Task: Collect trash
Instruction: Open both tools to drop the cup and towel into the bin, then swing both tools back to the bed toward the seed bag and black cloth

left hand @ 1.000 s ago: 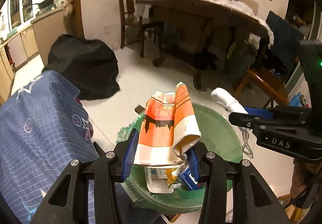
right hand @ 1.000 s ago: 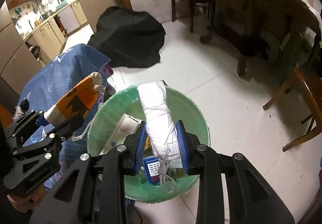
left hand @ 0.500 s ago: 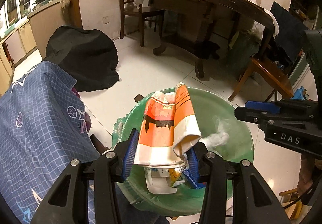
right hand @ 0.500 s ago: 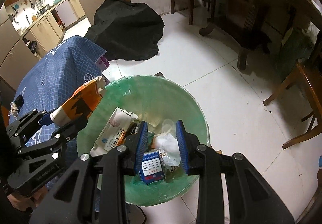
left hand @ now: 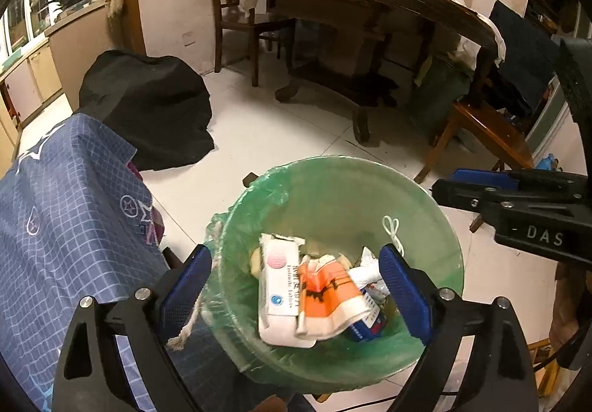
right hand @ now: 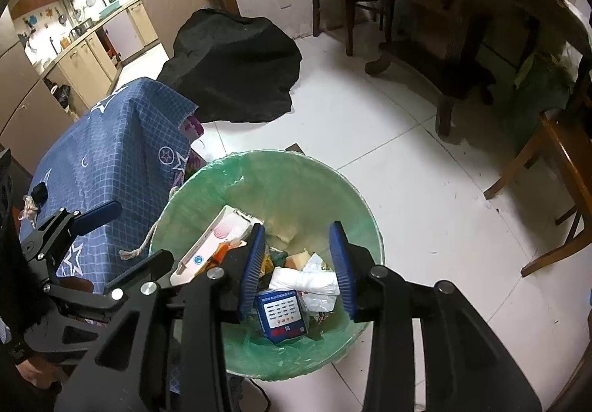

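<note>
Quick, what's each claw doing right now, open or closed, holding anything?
Left claw: open, empty, above the green-lined bin.
Right claw: open, empty, above the same bin.

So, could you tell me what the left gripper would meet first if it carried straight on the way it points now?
Probably the orange-and-white wrapper lying on top of the trash in the green-lined bin. The left gripper is open and empty above it, though depth is hard to judge.

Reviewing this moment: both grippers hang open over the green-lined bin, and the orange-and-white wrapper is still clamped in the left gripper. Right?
Not quite. The left gripper is open and empty; the orange-and-white wrapper lies inside the green-lined bin, as the left wrist view shows. The right gripper is open over the bin too.
</note>
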The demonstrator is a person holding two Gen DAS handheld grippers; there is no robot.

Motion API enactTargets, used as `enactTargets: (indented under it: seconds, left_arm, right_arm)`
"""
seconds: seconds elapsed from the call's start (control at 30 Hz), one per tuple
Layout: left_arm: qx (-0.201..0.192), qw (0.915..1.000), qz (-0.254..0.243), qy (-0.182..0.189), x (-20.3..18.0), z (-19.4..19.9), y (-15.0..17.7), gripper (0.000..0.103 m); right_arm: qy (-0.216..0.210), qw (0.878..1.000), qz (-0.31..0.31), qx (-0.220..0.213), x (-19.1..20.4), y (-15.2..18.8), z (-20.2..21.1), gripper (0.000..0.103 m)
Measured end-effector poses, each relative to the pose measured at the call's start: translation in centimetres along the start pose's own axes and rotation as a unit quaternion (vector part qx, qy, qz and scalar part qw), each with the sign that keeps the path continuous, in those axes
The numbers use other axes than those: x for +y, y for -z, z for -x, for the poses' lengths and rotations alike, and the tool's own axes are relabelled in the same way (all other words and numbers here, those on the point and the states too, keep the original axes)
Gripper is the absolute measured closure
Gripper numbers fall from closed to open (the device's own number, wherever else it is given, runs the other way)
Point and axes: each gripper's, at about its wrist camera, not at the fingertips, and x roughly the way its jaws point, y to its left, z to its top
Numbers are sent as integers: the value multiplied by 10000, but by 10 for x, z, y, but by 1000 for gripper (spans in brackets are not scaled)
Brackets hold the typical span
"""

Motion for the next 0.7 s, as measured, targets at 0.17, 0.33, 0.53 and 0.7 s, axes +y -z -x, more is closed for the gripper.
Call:
enactTargets:
  seconds: [0.17, 0.33, 0.53, 0.7]
  left_arm:
    - [-141, 9999, 29, -43, 23, 32, 16, 12]
    - [-401, 9981, 251, -391, 85, 83, 49, 12]
    - [-639, 9874, 1058, -984, 195, 152, 96, 12]
    - [-717, 9697, 1795, -1494, 290, 199, 138, 12]
  right_arm:
    - [-286, 9981, 252, -486, 28, 9, 31, 51]
    - [-771, 9934, 438, -724, 62, 32, 44, 36]
    - [-1290, 9859, 857, -629, 123, 57, 36, 32]
    - [-1603, 9794, 1155, -427, 173, 71, 23, 30]
